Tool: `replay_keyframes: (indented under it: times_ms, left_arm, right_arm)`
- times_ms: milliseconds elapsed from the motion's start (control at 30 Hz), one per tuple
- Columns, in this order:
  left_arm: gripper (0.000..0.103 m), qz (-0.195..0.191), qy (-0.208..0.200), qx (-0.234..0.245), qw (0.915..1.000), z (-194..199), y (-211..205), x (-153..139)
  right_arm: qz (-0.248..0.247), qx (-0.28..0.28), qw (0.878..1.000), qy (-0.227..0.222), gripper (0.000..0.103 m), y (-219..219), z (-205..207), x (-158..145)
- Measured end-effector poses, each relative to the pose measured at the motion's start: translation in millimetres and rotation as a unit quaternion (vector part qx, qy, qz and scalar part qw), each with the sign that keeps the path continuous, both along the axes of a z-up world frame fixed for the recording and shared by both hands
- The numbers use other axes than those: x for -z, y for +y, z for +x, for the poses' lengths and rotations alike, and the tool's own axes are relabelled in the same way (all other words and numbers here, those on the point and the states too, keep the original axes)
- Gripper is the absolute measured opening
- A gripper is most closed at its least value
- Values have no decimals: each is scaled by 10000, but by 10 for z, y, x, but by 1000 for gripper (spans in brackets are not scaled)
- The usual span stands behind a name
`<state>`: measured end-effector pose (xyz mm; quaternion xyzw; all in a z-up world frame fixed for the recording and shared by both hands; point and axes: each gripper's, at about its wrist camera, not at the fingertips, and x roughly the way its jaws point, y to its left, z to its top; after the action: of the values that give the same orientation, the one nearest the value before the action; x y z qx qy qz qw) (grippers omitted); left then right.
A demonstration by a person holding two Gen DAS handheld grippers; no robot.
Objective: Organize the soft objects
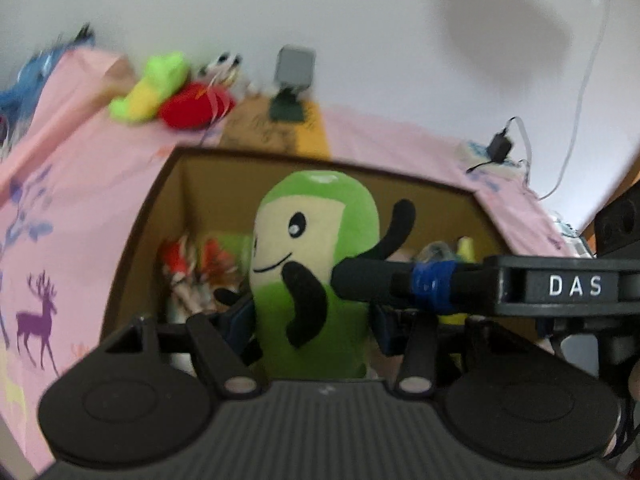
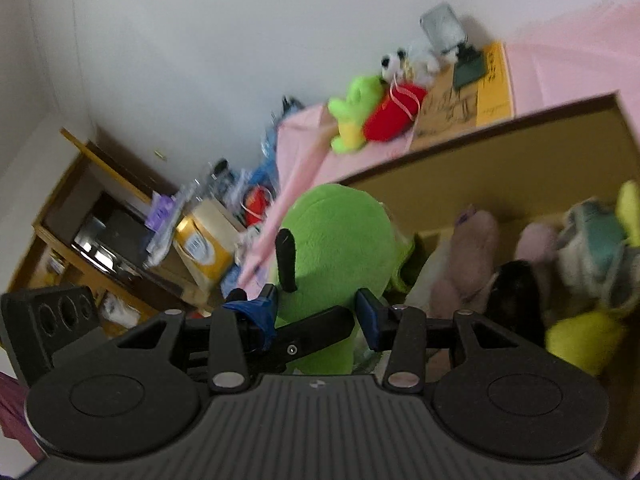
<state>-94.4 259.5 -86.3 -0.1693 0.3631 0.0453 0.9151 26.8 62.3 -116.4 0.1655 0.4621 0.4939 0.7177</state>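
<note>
A green plush toy with a cream face and black arms [image 1: 316, 264] is held upright over an open cardboard box [image 1: 160, 216]. My left gripper [image 1: 314, 326] is shut on its lower body. My right gripper [image 2: 318, 310] is shut on the same green plush [image 2: 340, 236] from the other side; one of its fingers crosses the left wrist view [image 1: 384, 280]. The box [image 2: 500, 160] holds several soft toys, among them an orange and white one [image 1: 188, 268], a pink one [image 2: 468, 248] and a yellow one [image 2: 580, 340].
The box stands on a pink bedsheet with deer prints [image 1: 60, 208]. A lime green plush [image 1: 156, 84], a red plush [image 1: 196, 106] and a small panda [image 2: 394, 62] lie near the wall. A phone stand [image 1: 294, 80] and charger [image 1: 500, 146] are behind. A wooden shelf [image 2: 100, 232] stands beside the bed.
</note>
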Motion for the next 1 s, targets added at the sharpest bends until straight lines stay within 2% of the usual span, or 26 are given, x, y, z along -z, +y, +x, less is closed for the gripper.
replay_keyframes:
  times_ms: [167, 267, 467, 567, 667, 833, 1000]
  left_arm:
    - [50, -15, 228, 17, 9997, 42, 107, 150]
    - [60, 24, 231, 84, 9997, 46, 128, 177]
    - [61, 63, 467, 55, 9989, 78, 179, 189]
    - [61, 47, 533, 32, 9986, 63, 172, 114]
    - [62, 479, 531, -7, 9974, 33, 77, -5]
    - [63, 696, 521, -135, 9961, -75, -14, -159]
    - [66, 997, 521, -385, 9929, -193, -148, -294]
  right_arm:
    - [-371, 170, 9992, -40, 29, 157, -51, 124]
    - [-563, 348, 9978, -87, 29, 197, -54, 152]
    - [-651, 655, 9956, -164, 29, 135, -82, 130]
    - [-713, 796, 9933, -448, 29, 92, -145, 18]
    - [-888, 957, 9883, -786, 29, 31, -232, -108]
    - [-1176, 1202, 9784, -1201, 28, -55, -352, -273]
    - [-1361, 1576, 9635, -1684, 28, -168, -492, -399]
